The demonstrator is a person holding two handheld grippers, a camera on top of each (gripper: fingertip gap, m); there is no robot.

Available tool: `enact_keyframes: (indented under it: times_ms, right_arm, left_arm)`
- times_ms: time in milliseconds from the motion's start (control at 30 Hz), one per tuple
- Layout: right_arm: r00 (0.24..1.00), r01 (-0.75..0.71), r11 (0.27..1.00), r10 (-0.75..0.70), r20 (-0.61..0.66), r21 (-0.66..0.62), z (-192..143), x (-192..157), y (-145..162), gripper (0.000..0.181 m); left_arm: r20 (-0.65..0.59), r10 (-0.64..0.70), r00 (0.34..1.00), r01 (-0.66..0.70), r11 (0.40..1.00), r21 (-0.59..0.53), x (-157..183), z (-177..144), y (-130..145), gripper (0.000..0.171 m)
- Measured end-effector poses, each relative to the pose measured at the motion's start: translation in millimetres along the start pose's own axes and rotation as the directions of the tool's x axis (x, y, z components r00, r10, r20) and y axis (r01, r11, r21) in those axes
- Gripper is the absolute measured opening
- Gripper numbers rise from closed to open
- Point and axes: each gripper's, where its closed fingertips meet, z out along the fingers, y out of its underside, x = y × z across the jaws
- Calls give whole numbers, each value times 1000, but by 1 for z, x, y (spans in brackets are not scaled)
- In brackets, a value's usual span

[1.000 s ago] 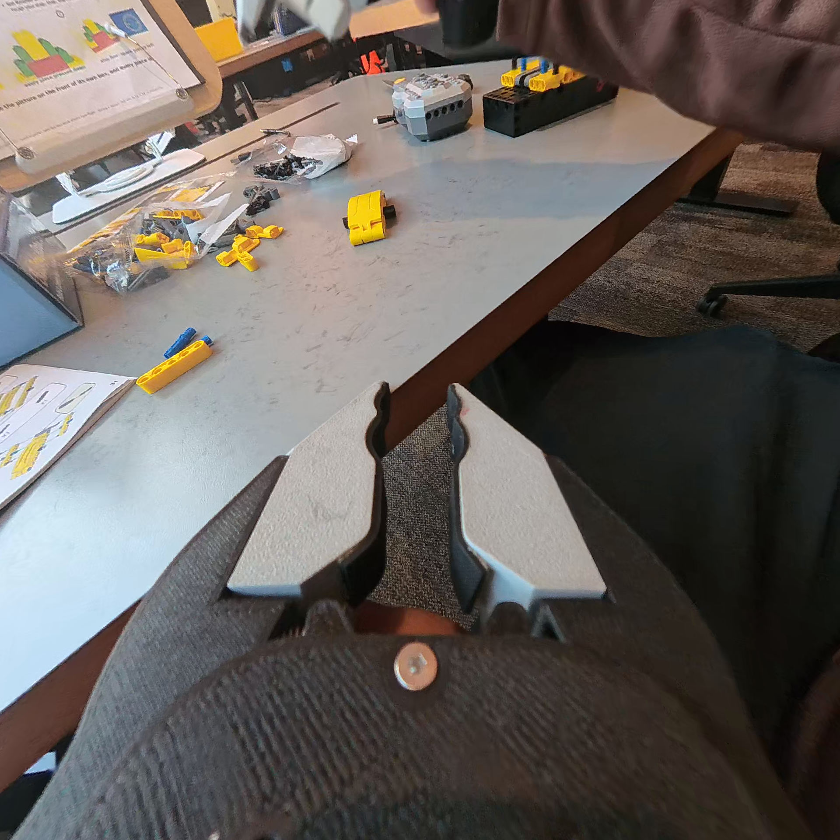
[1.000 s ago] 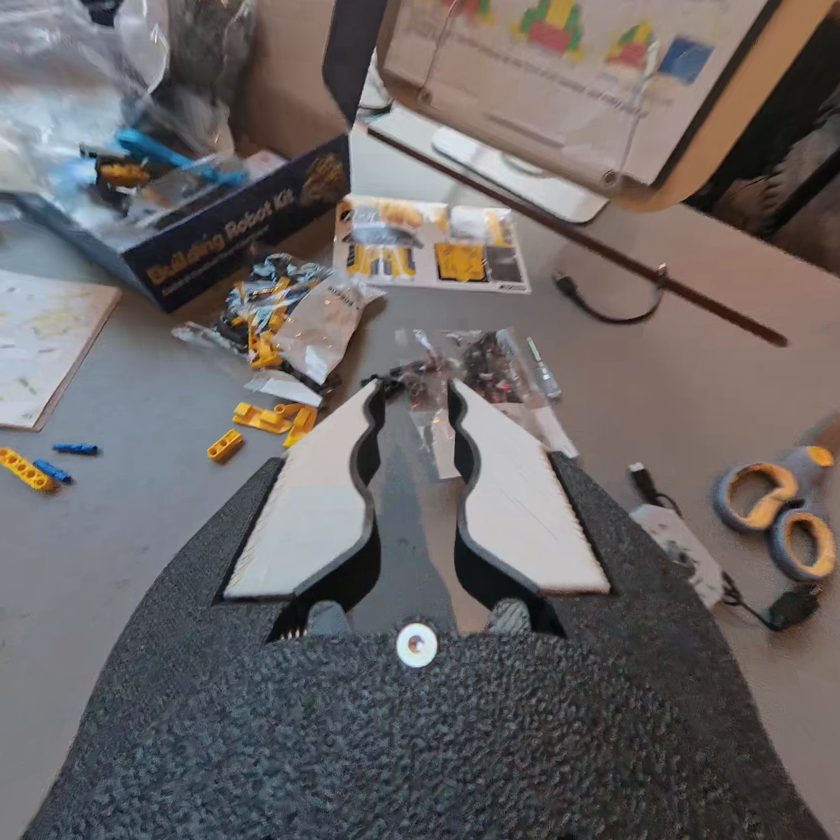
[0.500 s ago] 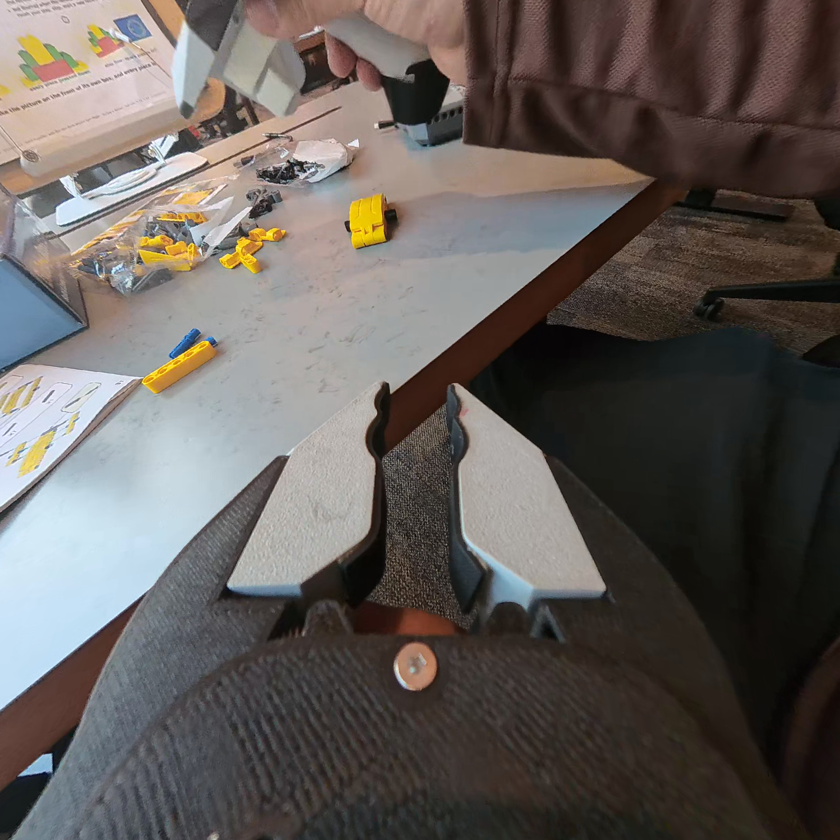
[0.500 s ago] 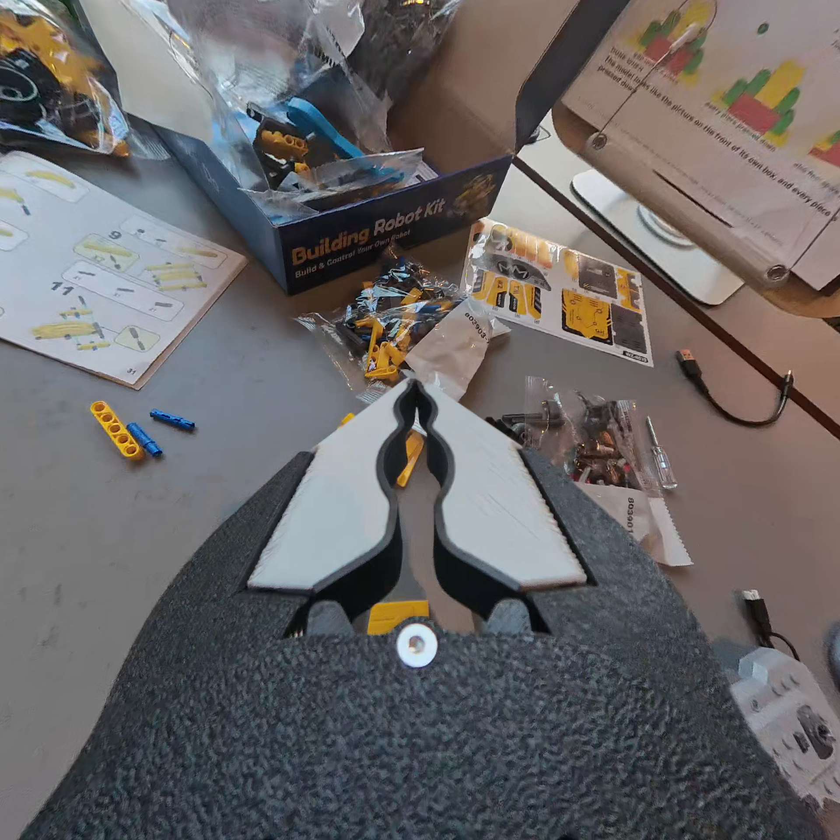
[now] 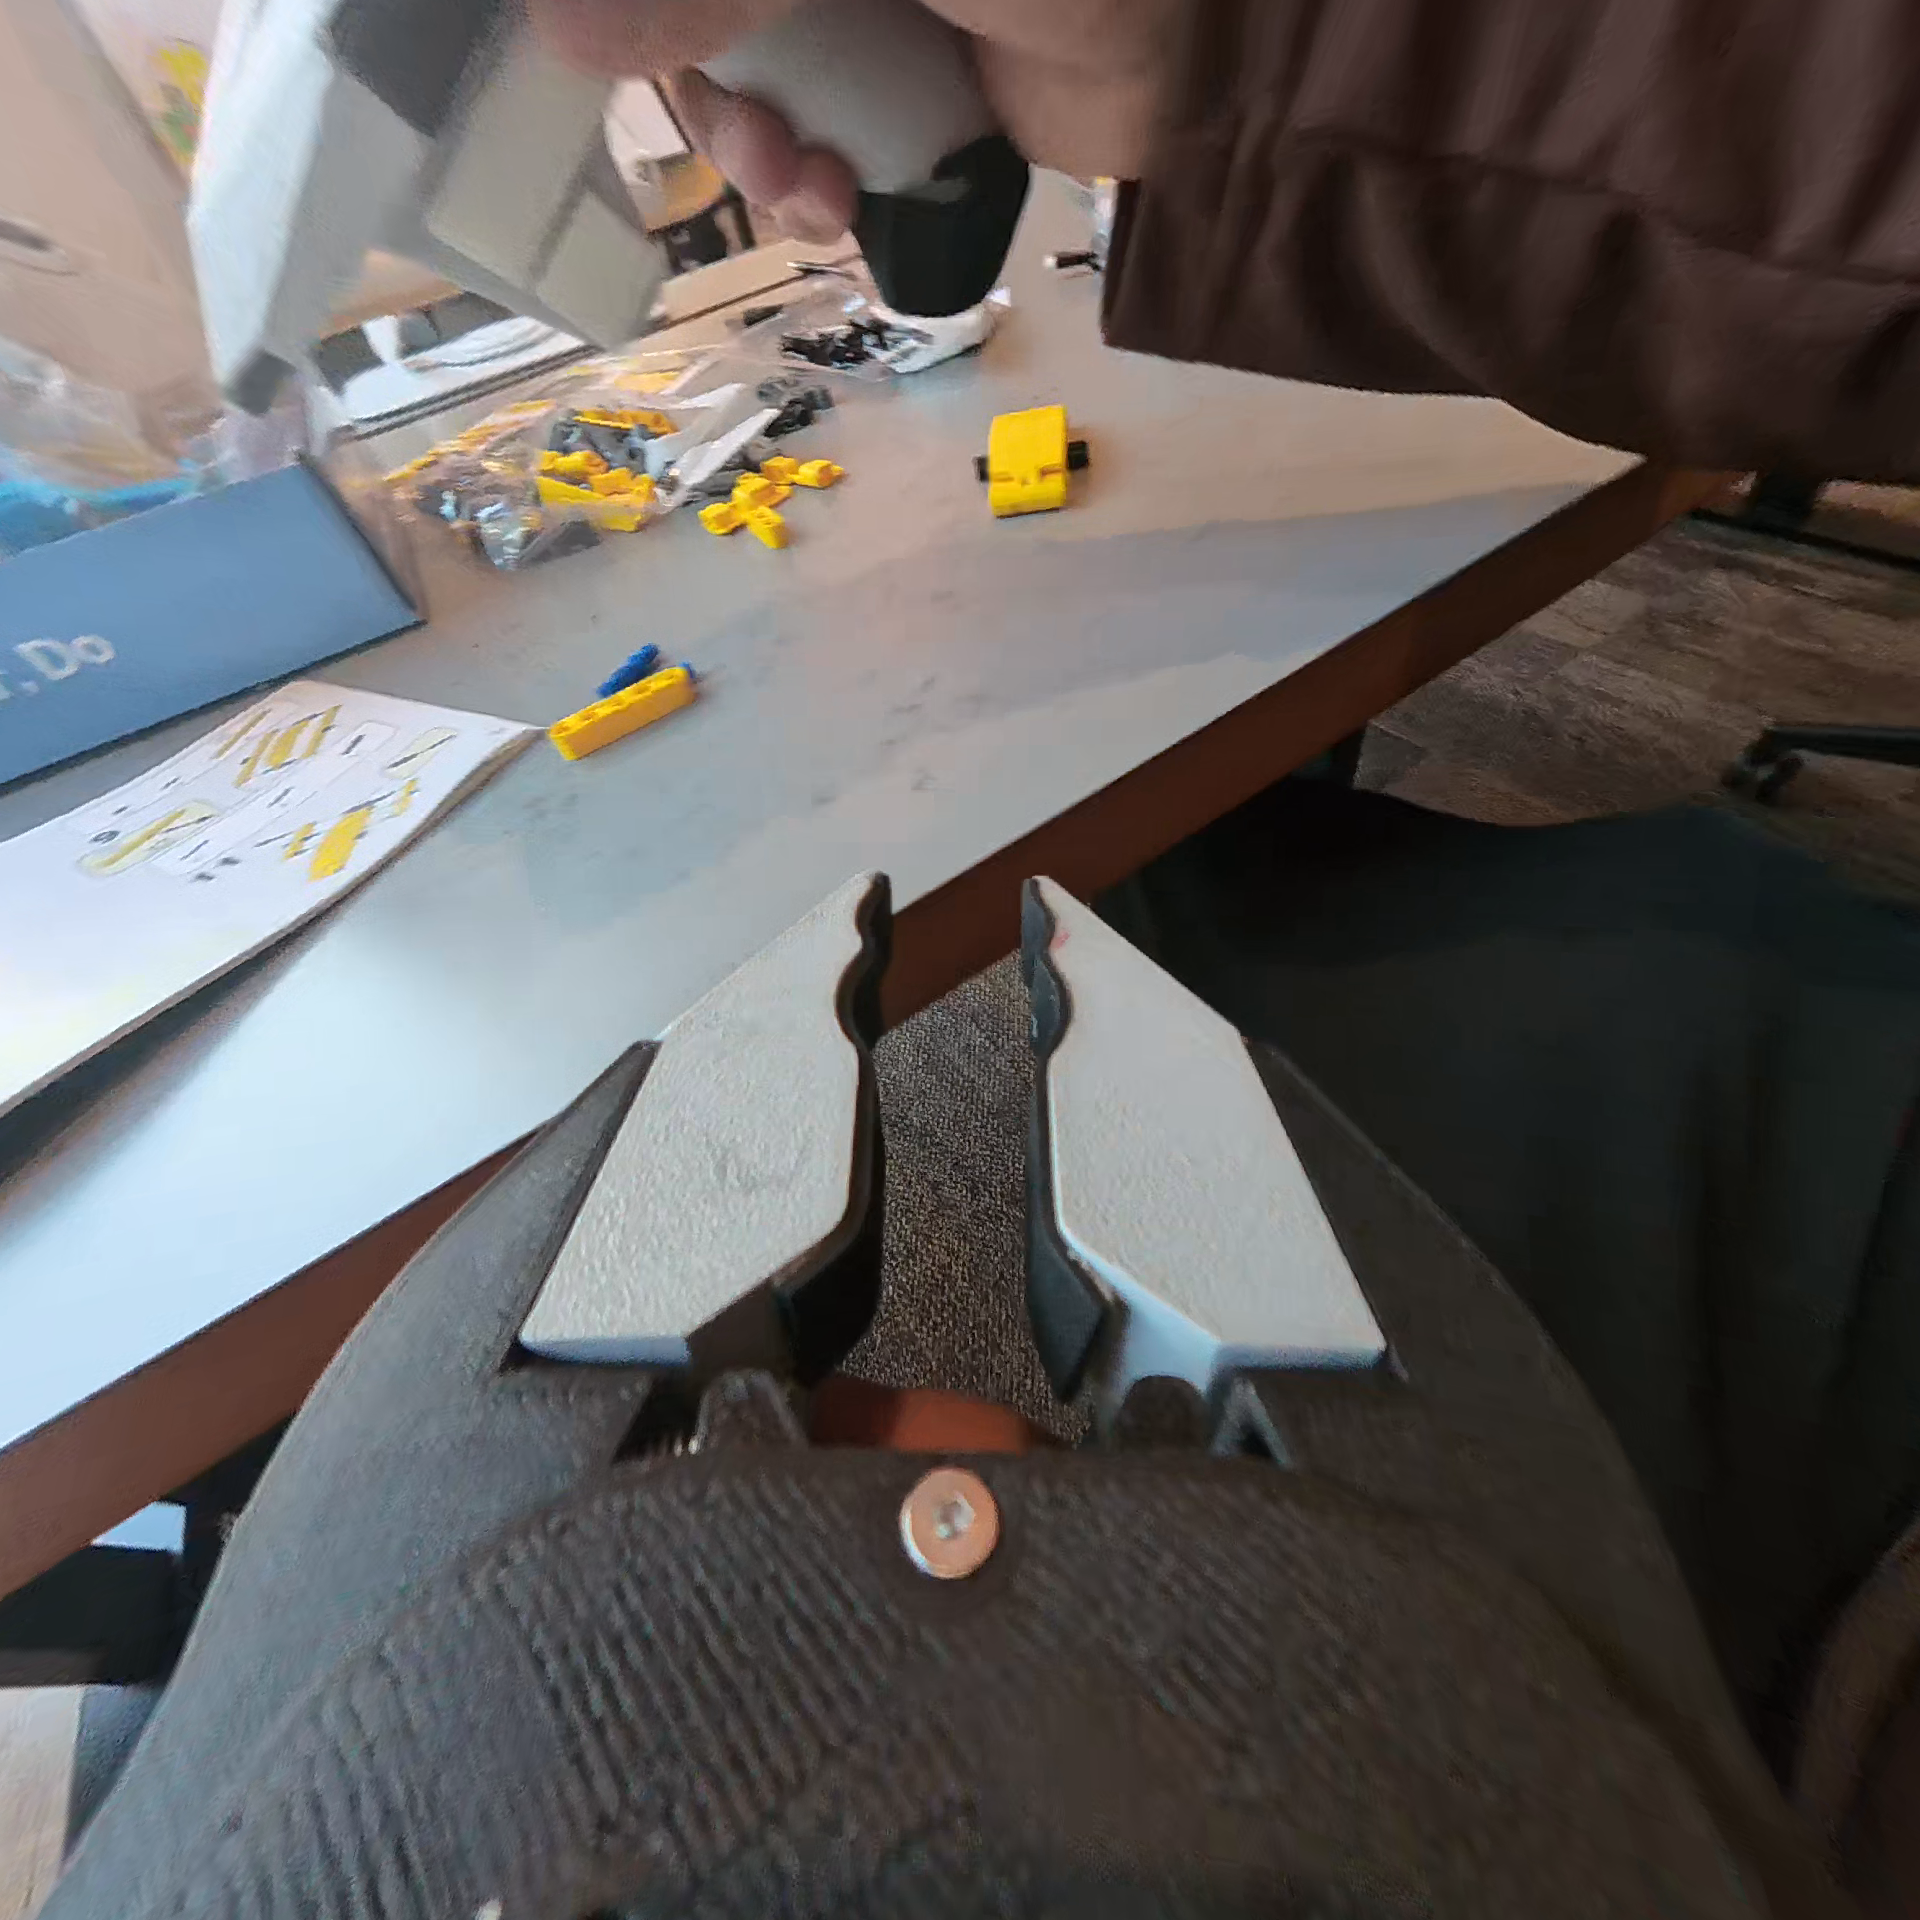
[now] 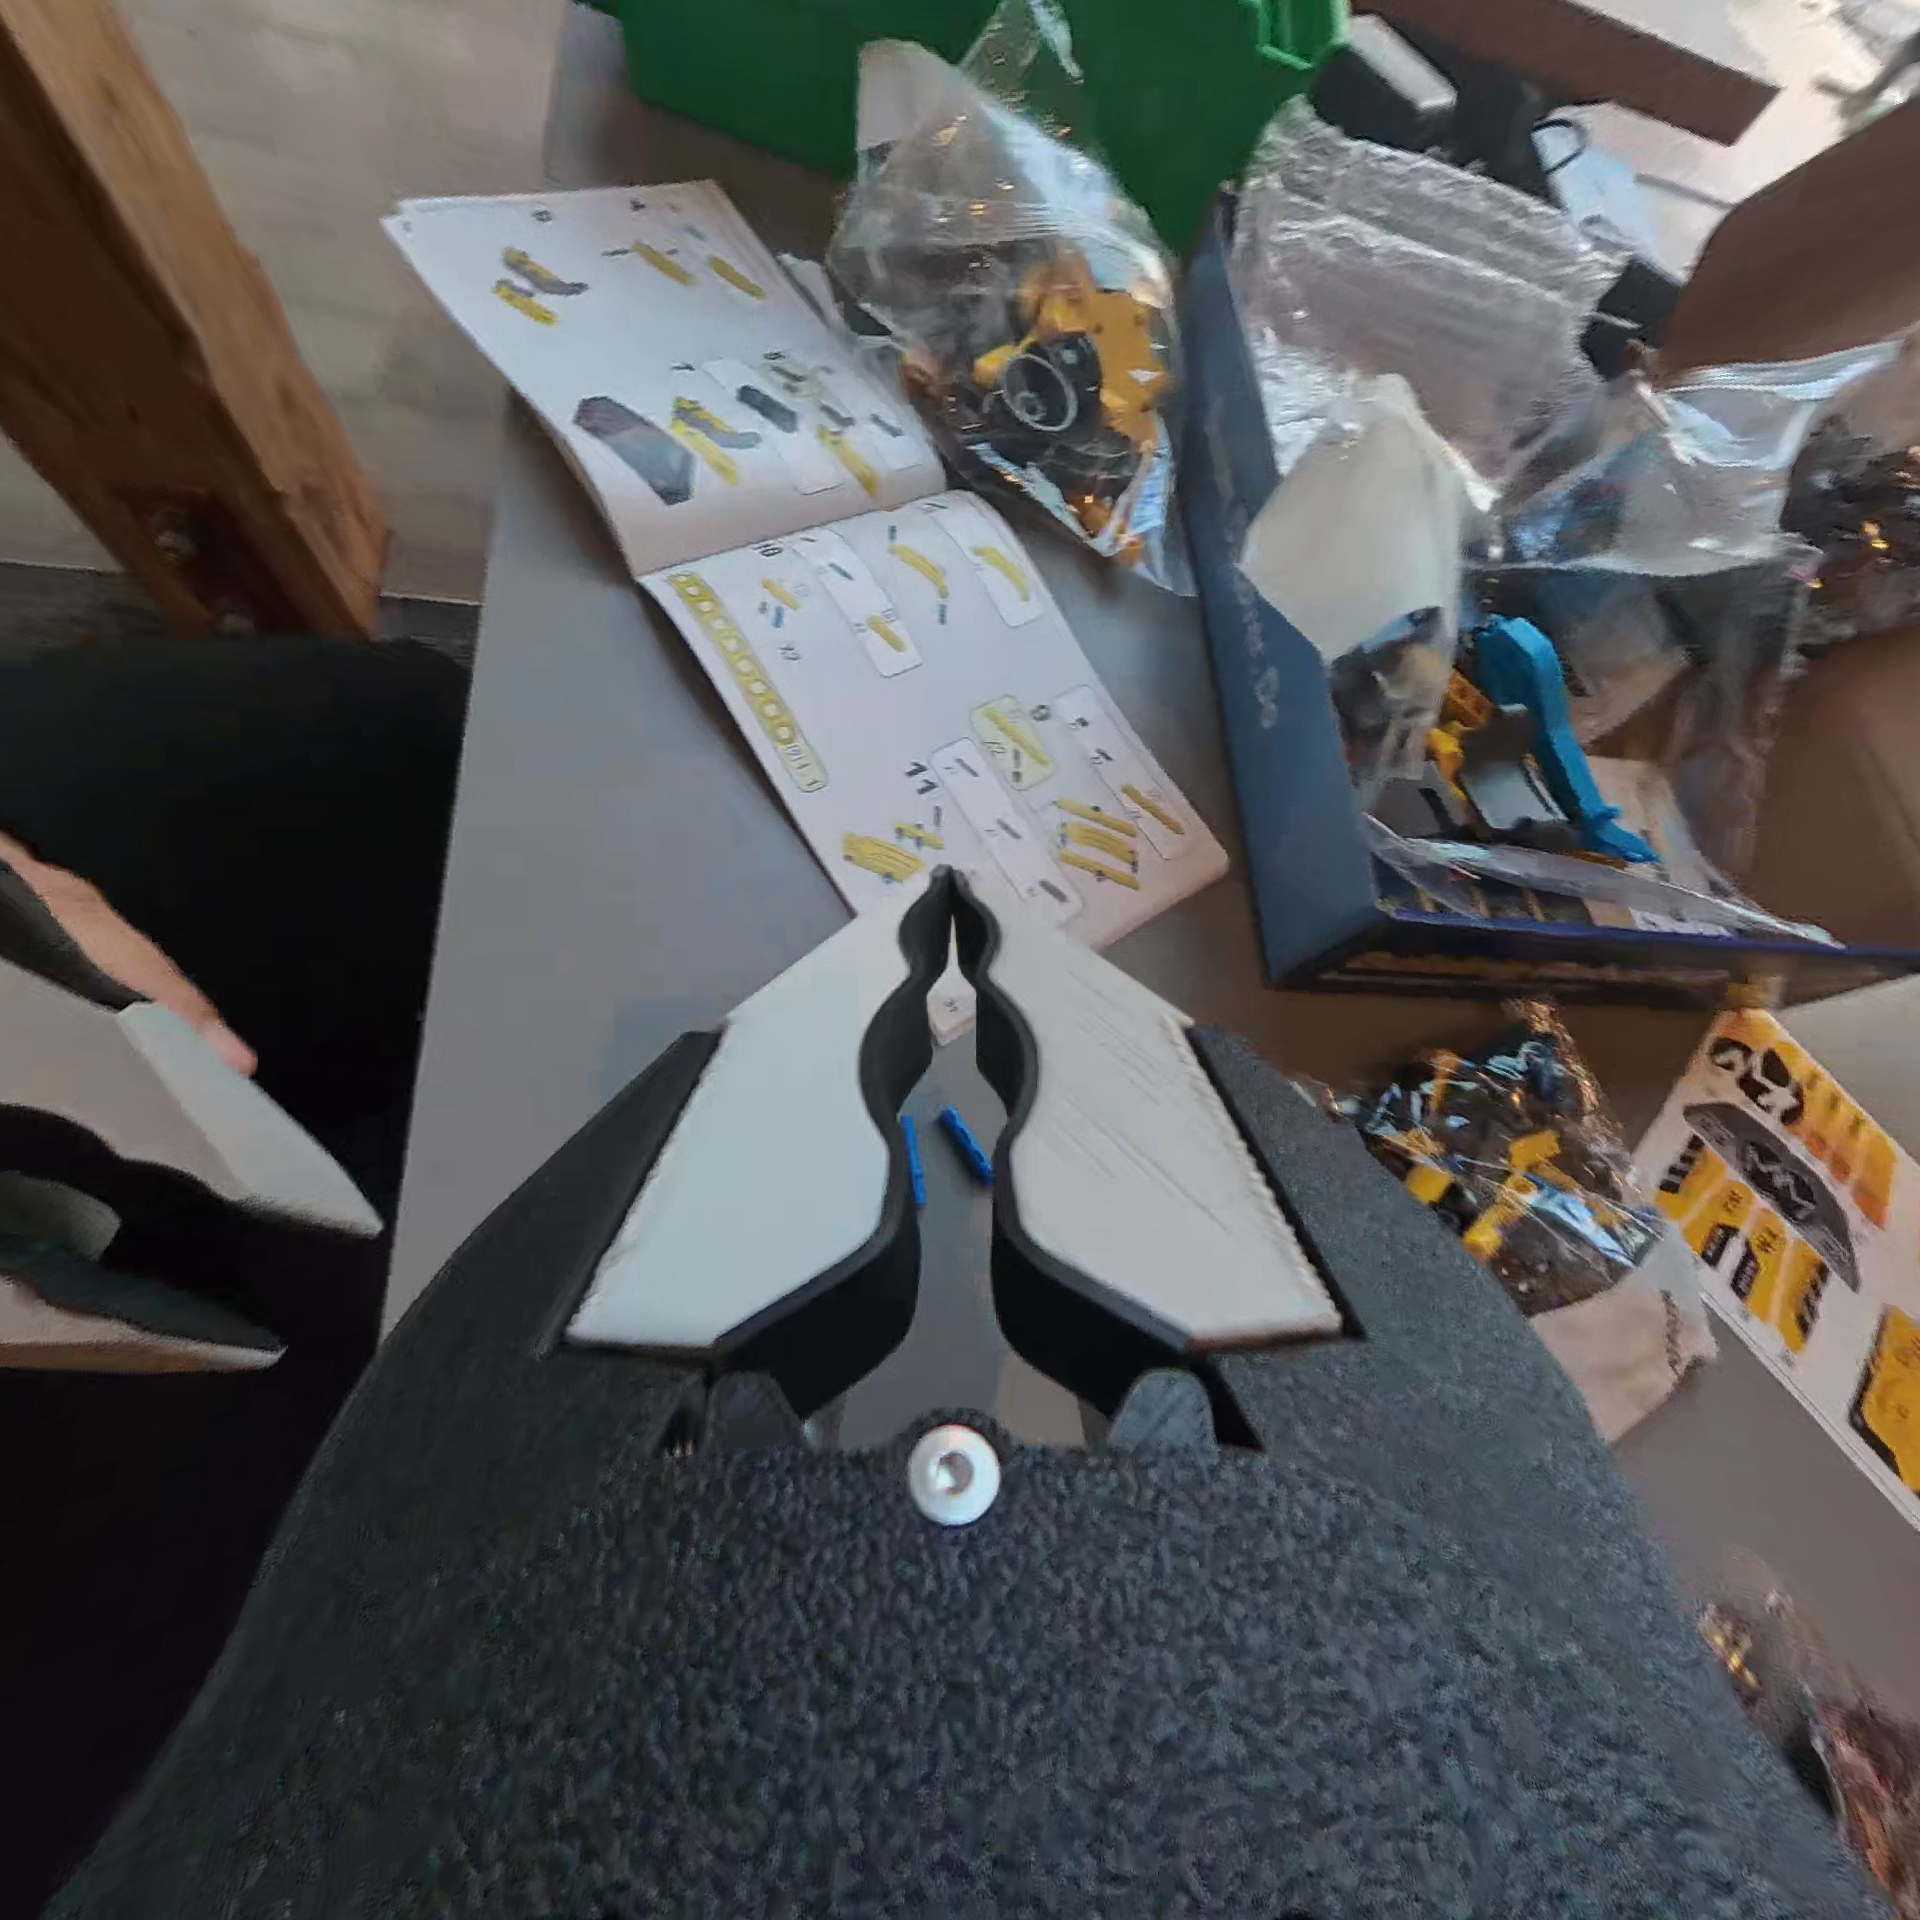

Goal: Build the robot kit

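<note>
My left gripper (image 5: 956, 904) is open with nothing between its fingers. It hovers at the table's front edge (image 5: 1195, 821), above a person's dark-clothed lap. My right gripper (image 6: 948, 891) is shut, its tips touching with nothing between them. It is above the near corner of an open instruction booklet (image 6: 831, 623). Two small blue pins (image 6: 961, 1143) lie on the table beneath its fingers. In the left wrist view the right gripper (image 5: 416, 156) is a blur held by a hand over the table. A yellow beam (image 5: 621, 713) lies beside a blue pin (image 5: 627, 668) near the booklet (image 5: 208, 810).
A dark blue box (image 6: 1278, 727) holds plastic bags of parts. More bags of yellow and black parts (image 6: 1039, 343) (image 5: 582, 488) lie around. A yellow block (image 5: 1027, 459), a sticker sheet (image 6: 1787, 1226) and a green bin (image 6: 935, 73) are on the table. The left gripper's finger (image 6: 239, 1122) shows at left.
My right gripper's jaws closed with nothing between them, then swung left from the parts bags to above the booklet. My left gripper stayed open at the table edge, turning slightly left.
</note>
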Motion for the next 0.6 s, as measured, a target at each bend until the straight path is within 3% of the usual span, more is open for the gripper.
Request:
enact_keyframes:
  times_ms: [67, 133, 200, 300, 367, 467, 533, 600]
  right_arm:
    - [1000, 12, 1000, -12, 12, 7, 6, -4, -5, 1]
    - [999, 18, 1000, -18, -29, 10, 6, 4, -9, 16]
    - [999, 18, 1000, -18, -29, -19, -1, 8, -8, 6]
    - [996, 32, 999, -32, -82, 5, -22, 23, -15, 0]
    - [994, 0, 999, 5, -105, 48, -39, 32, -22, 2]
    - [992, -63, 990, 75, -100, 125, -60, 41, -32, 2]
    - [990, -76, 985, 94, -106, 158, -72, 44, -36, 2]
    - [989, -72, 984, 91, -116, 163, -80, 46, -38, 2]
  left_arm:
    - [43, -45, 998, 43, 999, 31, -20, -8, -6, 21]
    - [62, -164, 984, 160, 985, 58, -48, -19, -12, 25]
    - [131, -243, 961, 232, 968, 93, -90, -37, -19, 29]
    - [301, -245, 922, 213, 968, 135, -162, -71, -34, 37]
    - [394, -241, 887, 228, 970, 81, -204, -84, -35, 52]
    - [480, -277, 832, 299, 954, 32, -260, -86, -34, 52]
    - [486, -256, 836, 350, 930, -113, -284, -69, -15, 54]
    - [479, -204, 854, 363, 893, -267, -298, -51, 9, 44]
